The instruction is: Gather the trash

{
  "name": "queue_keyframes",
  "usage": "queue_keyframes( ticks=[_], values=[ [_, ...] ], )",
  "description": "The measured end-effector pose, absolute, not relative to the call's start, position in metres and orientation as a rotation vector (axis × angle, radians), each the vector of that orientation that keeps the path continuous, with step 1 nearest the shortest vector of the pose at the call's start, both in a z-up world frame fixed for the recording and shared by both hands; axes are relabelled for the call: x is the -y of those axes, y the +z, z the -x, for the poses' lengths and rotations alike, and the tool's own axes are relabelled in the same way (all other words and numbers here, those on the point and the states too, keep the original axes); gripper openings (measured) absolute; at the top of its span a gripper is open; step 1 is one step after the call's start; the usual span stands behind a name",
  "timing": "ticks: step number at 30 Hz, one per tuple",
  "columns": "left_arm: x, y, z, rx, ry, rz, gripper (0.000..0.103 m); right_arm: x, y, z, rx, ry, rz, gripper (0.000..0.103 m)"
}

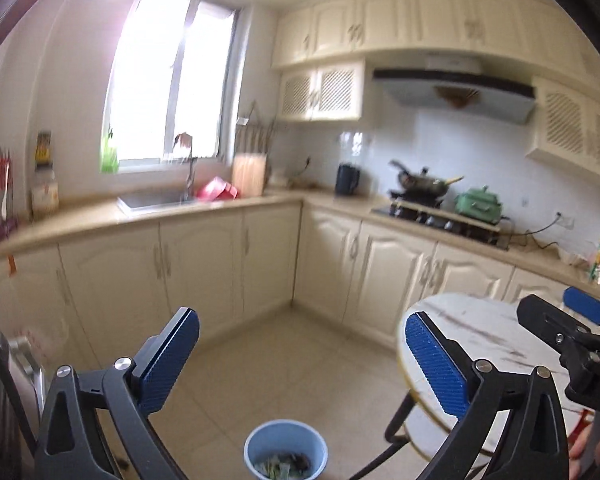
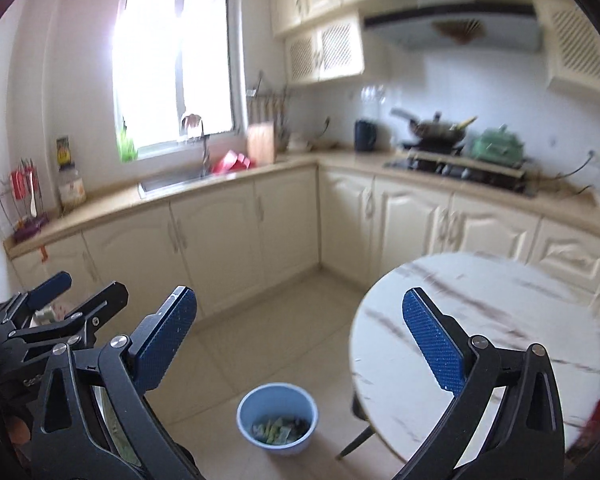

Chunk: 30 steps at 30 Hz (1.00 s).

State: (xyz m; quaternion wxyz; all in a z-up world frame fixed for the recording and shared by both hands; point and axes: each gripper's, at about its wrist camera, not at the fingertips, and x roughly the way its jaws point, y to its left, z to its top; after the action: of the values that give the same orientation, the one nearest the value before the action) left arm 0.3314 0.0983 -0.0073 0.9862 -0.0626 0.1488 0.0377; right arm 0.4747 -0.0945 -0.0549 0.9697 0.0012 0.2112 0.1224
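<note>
Blue bin (image 2: pixel 277 419) standing upright on tiled floor (image 2: pixel 284 320), mouth facing up, round so no long axis; greenish trash scraps (image 2: pixel 278 432) lying inside, orientation too blurred to tell. Bin sitting just beside leg of round marble worktop (image 2: pixel 500 292), near cabinet corner. Left hand-held gripper (image 1: pixel 302 354) hanging above bin, jaws spread wide, nothing between blue pads. Right hand-held gripper (image 2: pixel 300 334) likewise spread wide, empty. Kitchen counter (image 2: pixel 228 184) with sink (image 2: pixel 172 182) and stove (image 2: pixel 460 168) lying well beyond
</note>
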Motion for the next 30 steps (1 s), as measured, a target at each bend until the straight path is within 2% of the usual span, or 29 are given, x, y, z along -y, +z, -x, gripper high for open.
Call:
queue_keyframes(
  ticks=[6, 11, 14, 23, 30],
  values=[
    [-0.058, 0.001, -0.276, -0.182, 0.020, 0.095, 0.102, 0.125, -0.010, -0.411, -0.312, 0.159, 0.015, 0.103],
    [-0.069, -0.019, -0.207, -0.095, 0.006, 0.056, 0.102, 0.145, 0.014, -0.373, -0.252, 0.103, 0.010, 0.103],
    [-0.068, -0.050, -0.170, -0.073, -0.006, 0.044, 0.102, 0.150, 0.024, -0.358, -0.221, 0.085, 0.015, 0.103],
    [-0.059, -0.089, -0.122, 0.004, 0.000, 0.048, 0.102, 0.154, 0.043, -0.322, -0.142, 0.045, 0.039, 0.103],
    [-0.048, -0.105, -0.115, 0.000, 0.015, 0.034, 0.102, 0.152, 0.041, -0.315, -0.146, 0.048, 0.030, 0.103]
  ],
)
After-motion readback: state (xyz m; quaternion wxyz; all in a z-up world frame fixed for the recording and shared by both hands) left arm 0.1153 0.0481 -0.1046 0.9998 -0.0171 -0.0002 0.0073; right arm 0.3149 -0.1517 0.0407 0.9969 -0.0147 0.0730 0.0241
